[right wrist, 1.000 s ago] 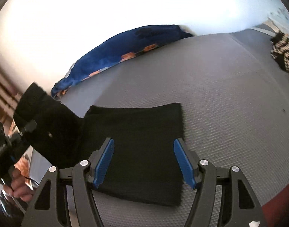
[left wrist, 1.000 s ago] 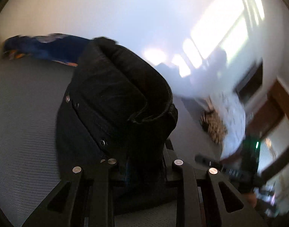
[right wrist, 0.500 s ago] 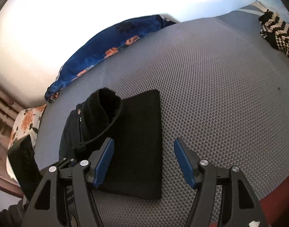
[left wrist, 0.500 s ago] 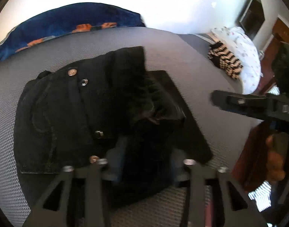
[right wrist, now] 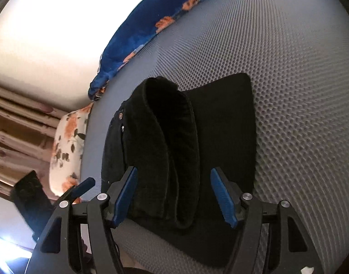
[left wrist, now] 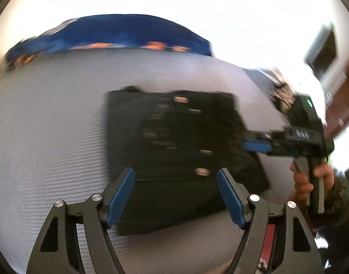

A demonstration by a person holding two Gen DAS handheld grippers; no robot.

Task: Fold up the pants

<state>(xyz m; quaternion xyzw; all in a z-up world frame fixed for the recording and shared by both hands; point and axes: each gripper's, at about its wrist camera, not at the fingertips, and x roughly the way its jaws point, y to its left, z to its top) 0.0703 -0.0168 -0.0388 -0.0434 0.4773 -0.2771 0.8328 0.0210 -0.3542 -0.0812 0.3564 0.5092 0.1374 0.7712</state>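
Note:
Black pants [left wrist: 174, 137] lie folded in a rough rectangle on the grey mesh mattress [left wrist: 48, 118], with their metal buttons facing up. My left gripper [left wrist: 175, 173] hovers over their near edge; its jaws are opening and the blue pads touch no cloth. In the right wrist view the pants [right wrist: 165, 137] show a thick rounded fold running toward me. My right gripper [right wrist: 173, 170] is open and straddles that fold without pressing it. The left wrist view shows the right gripper [left wrist: 252, 140] at the pants' right edge, held by a hand [left wrist: 311, 178].
A blue blanket with orange flowers [left wrist: 110, 34] lies along the mattress's far edge by the white wall. A flowered pillow [right wrist: 67, 141] sits to the left of the pants. A striped cloth [left wrist: 281, 98] lies at the far right. Bare mattress [right wrist: 300, 80] surrounds the pants.
My left gripper has let go of the pants' upper part and opened; that part now lies folded over on the rest. My right gripper has sunk down over the fold.

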